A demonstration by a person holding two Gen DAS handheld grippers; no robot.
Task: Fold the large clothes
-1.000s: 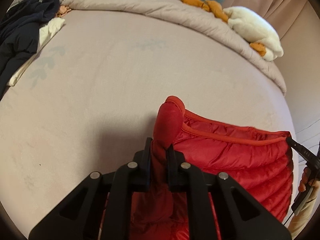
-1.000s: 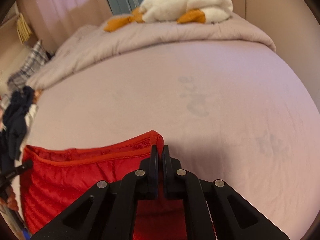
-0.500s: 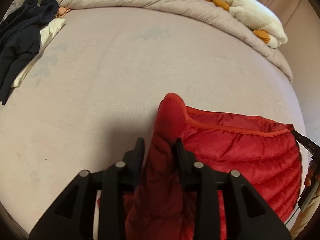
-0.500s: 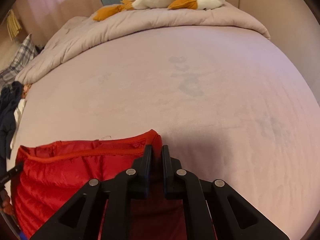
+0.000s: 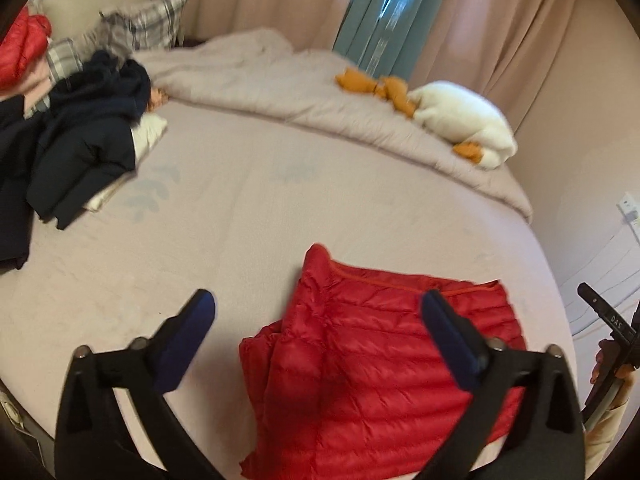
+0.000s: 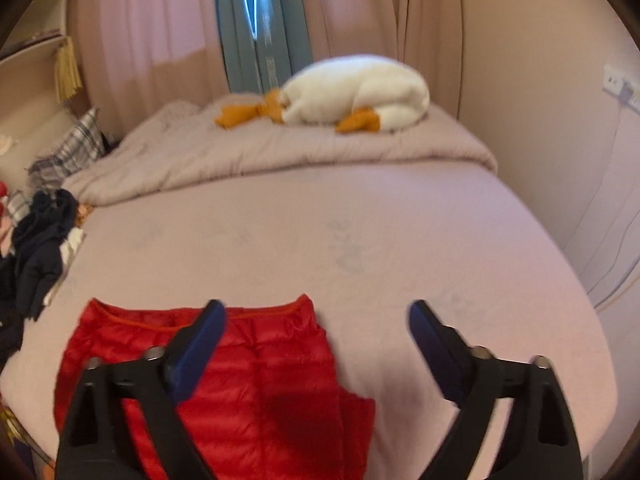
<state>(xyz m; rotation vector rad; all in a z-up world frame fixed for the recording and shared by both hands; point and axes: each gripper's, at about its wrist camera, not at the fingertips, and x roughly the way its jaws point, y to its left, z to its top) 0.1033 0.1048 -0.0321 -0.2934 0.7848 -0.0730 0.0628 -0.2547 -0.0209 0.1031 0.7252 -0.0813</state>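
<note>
Flat, red jacket (image 5: 384, 368) lies hem toward pillows.

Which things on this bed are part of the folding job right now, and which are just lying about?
In the job:
red puffer jacket, lying folded on the bed sheet
left gripper, open above it
right gripper, open

Lying about:
dark clothes pile
white goose plush
rumpled duvet
plaid pillow

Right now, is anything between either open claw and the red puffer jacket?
Nothing visible: the left claw and right claw both hang open above the red quilted puffer jacket, lying alone there.
</note>
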